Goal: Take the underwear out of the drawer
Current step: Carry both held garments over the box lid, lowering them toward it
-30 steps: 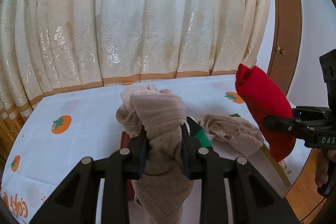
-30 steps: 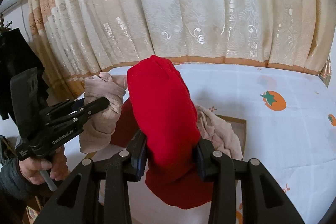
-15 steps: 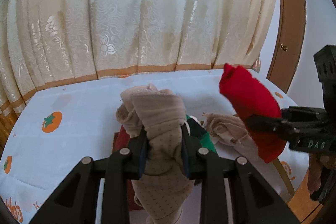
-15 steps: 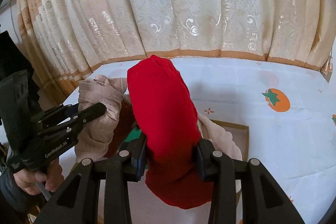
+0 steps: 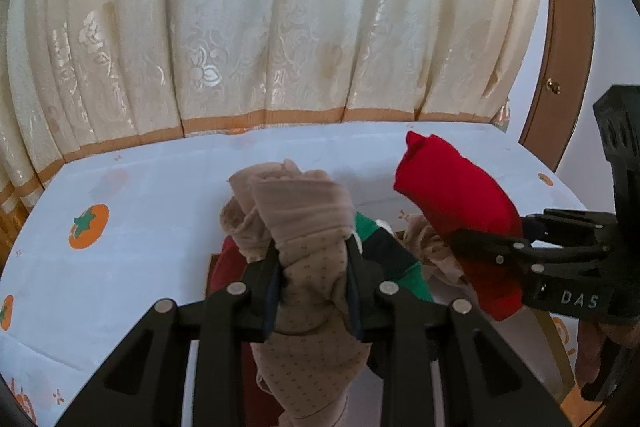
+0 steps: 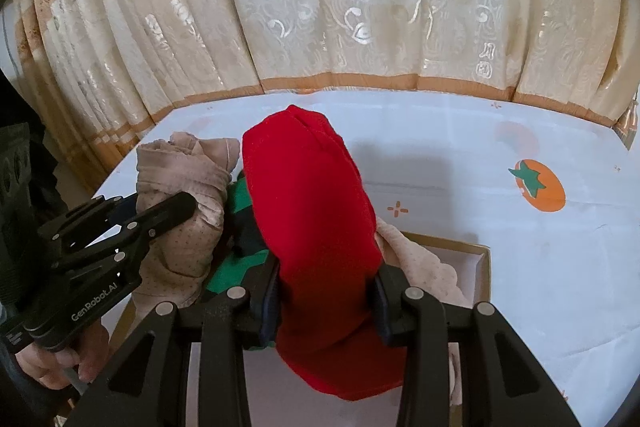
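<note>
Cream curtains point(image 5: 260, 27) hang behind a desk point(image 5: 140, 187) under a white cloth printed with orange fruit. Left hand-held gripper point(image 5: 312, 267) pinches beige underwear point(image 5: 308, 227); right hand-held gripper point(image 6: 326, 287) pinches red underwear point(image 6: 312, 207). Both hang above the open drawer point(image 6: 480, 267), lifted out. Next, probably set them on the cloth beside it.

matt red cloth point(image 6: 316, 227), glossy brocade curtain point(image 6: 360, 7).
</note>
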A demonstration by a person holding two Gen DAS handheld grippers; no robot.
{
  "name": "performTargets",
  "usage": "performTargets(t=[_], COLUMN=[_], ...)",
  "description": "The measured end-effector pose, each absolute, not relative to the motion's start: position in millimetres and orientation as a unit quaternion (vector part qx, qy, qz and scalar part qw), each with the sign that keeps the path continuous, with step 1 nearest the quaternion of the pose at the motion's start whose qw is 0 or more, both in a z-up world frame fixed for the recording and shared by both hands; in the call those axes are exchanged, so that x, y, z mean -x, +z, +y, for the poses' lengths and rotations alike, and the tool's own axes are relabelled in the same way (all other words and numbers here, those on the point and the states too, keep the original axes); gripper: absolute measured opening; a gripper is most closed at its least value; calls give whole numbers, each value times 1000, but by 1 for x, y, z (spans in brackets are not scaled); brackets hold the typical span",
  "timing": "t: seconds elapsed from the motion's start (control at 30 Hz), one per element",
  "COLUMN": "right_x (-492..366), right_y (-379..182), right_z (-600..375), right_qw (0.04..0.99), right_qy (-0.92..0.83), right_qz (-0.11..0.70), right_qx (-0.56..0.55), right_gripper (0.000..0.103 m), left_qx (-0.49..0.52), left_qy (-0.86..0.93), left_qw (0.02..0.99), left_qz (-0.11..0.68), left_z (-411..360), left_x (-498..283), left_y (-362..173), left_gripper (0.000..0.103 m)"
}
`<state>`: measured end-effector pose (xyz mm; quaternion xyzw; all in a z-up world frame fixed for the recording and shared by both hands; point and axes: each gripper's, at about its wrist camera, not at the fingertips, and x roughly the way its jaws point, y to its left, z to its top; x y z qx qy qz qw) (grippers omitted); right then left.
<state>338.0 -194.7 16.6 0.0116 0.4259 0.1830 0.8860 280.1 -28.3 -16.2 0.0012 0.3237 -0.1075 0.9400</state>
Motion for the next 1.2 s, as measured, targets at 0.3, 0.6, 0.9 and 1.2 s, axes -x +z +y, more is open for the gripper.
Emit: performTargets(t=[0.3,0.6,0.9,1.2], right_x=[-346,-346,-340,-328], right_y=[5,-3,1,14], right_z=[-183,-179,-176,-183], right_qw=[883,878,881,889], right_qy=[174,183,179,175], right_qz=[437,443,437,422], right_qx=[4,5,21,15], right_gripper=[41,44,53,57], left_qx=[-13,-28,-33,-21], left_qy=[-103,-97,-96,-99], left_qw=[938,940,945,947], left_qz=[332,325,311,304], left_z=[-33,-36,-34,-29], left_x=[-291,-286,-278,-269], left_y=[-25,-28,-22,-13], left_gripper=[43,63,66,69])
